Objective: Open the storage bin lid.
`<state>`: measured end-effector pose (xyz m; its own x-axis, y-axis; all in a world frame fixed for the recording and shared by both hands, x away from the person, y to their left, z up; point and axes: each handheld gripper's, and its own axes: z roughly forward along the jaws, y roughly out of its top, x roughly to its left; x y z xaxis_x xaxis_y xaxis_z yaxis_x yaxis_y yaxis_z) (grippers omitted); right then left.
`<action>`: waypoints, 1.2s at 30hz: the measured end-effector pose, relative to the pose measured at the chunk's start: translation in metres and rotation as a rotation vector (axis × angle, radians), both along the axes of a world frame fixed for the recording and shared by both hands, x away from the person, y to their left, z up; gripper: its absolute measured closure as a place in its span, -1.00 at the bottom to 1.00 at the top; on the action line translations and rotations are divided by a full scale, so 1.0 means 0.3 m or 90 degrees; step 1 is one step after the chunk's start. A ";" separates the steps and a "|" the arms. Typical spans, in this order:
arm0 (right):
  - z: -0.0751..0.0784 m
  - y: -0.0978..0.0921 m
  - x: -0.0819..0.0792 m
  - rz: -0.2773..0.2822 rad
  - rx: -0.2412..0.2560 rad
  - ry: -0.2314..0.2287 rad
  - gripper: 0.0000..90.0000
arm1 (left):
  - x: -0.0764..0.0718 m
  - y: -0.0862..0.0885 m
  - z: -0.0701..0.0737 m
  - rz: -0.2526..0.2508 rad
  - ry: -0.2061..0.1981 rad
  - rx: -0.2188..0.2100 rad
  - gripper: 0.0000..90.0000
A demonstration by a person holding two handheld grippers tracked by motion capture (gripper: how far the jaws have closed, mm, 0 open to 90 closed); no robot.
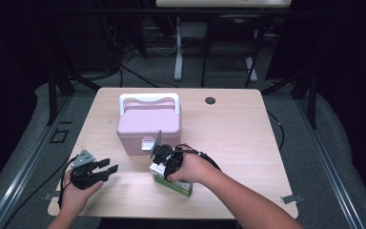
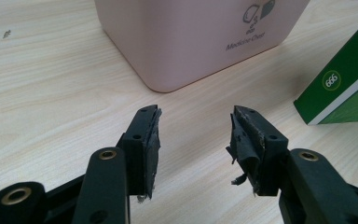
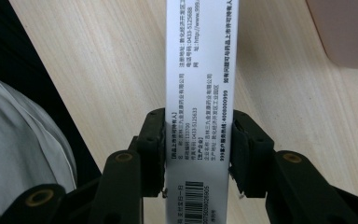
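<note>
Pink chest (image 1: 147, 124), lid down and latch closed, sits centre of the high view on the bench (image 1: 248, 138); contents cannot be seen. Green-and-white box (image 1: 171, 183) lies just below it, lower centre. Right hand-held gripper (image 3: 196, 147) has its jaws pressed on both sides of the box's narrow printed face; box apparently not yet lifted. Left hand-held gripper (image 2: 195, 140) is wide open, empty, lower left. Judged: box grasped; opening the chest and stowing the box remain.
</note>
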<state>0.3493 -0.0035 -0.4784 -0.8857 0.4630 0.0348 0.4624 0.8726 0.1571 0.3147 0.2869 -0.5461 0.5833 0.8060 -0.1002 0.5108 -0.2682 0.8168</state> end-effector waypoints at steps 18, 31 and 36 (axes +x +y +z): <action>-0.010 0.017 0.013 0.009 -0.015 -0.003 0.36 | 0.000 0.000 0.000 -0.001 0.000 0.000 0.15; 0.037 -0.037 0.020 -0.015 0.000 -0.019 0.36 | -0.001 -0.003 0.000 -0.001 -0.001 -0.001 0.15; 0.050 -0.085 0.026 -0.036 0.001 -0.026 0.36 | -0.002 -0.003 0.000 0.000 -0.001 -0.002 0.15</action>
<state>0.3571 -0.0289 -0.4634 -0.8588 0.5124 0.0001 0.5042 0.8450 0.1783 0.3140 0.2861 -0.5460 0.5835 0.8058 -0.1014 0.5092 -0.2658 0.8186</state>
